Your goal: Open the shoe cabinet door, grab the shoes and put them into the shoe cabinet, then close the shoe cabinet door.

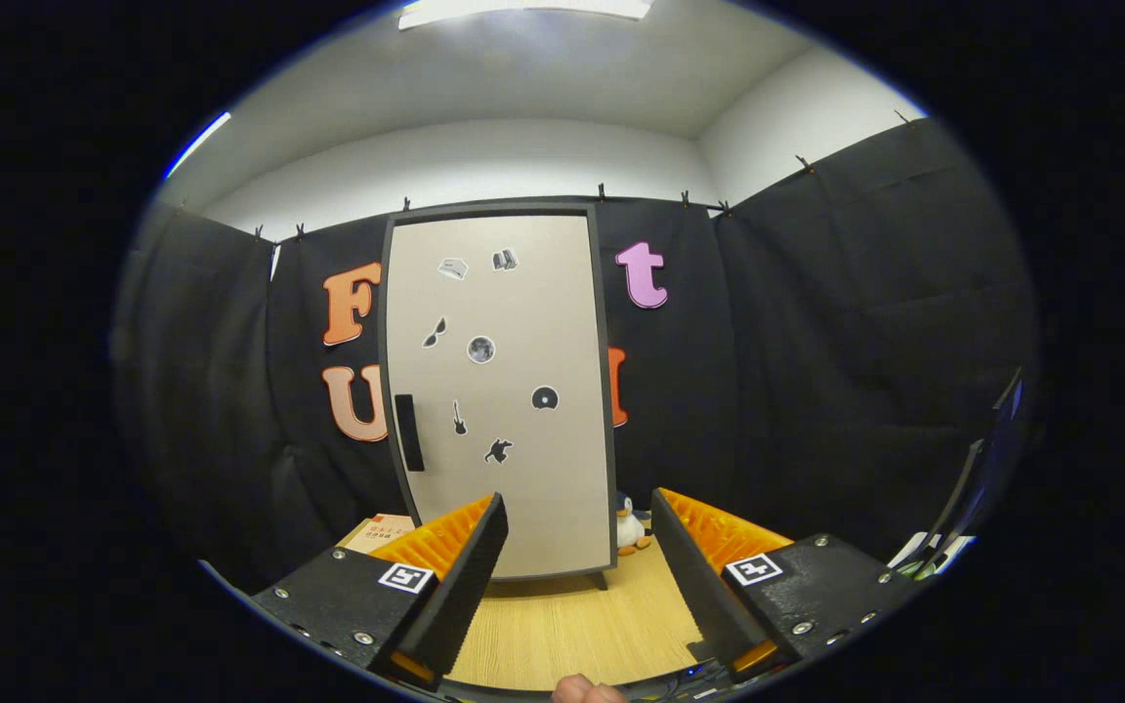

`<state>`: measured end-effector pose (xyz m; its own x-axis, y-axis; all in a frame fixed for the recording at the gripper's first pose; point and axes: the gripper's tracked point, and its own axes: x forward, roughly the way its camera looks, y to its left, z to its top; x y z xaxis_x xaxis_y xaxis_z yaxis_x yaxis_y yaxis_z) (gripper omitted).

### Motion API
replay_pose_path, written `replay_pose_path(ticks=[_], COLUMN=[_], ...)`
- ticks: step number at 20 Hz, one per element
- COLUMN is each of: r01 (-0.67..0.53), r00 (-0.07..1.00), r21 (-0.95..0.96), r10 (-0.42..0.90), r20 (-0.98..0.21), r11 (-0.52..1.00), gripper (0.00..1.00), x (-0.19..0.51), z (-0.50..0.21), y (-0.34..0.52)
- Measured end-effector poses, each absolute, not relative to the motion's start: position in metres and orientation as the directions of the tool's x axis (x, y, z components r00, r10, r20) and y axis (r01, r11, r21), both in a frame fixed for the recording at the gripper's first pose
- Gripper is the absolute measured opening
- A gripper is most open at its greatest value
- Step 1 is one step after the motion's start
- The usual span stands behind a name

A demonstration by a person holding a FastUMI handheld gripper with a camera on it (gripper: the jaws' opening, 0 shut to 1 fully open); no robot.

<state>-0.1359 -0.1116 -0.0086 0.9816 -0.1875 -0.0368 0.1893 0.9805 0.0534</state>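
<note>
1. The gripper [577,547] is released: its 2 fingers stand wide apart with bare wooden table [572,625] showing between them, and nothing is held.
2. Beyond the fingers, at the far side of the table, the shoe cabinet [499,391] stands upright on short legs, and its fingertips line up roughly with the lower part of the cabinet without touching it.
3. The cabinet door [514,322] is shut; it is a pale beige panel in a dark frame and fills the cabinet's whole front.
4. A dark vertical handle [409,432] sits on the left edge of the door, about halfway down, above and beyond the left finger.
5. 7 small stickers [480,349] are scattered over the door, mostly dark shapes, with 2 near the top and the others spread lower down.
6. A small penguin toy [629,525] stands on the table just right of the cabinet's lower right corner, close to the tip of the right finger.
7. A flat box with an orange and cream lid [382,532] lies on the table to the left of the cabinet's base, partly hidden behind the left finger.
8. At the near edge of the table, between the finger bases, a fingertip [587,691] of the person just shows.
</note>
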Motion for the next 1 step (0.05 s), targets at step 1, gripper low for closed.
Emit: replay_pose_path(ticks=[1], r01=[0.188], r00=[0.982], r21=[0.043], r10=[-0.187], r20=[-0.025], r11=[0.981], gripper=[0.93], x=[-0.1388], z=[-0.0048], y=[-0.1087])
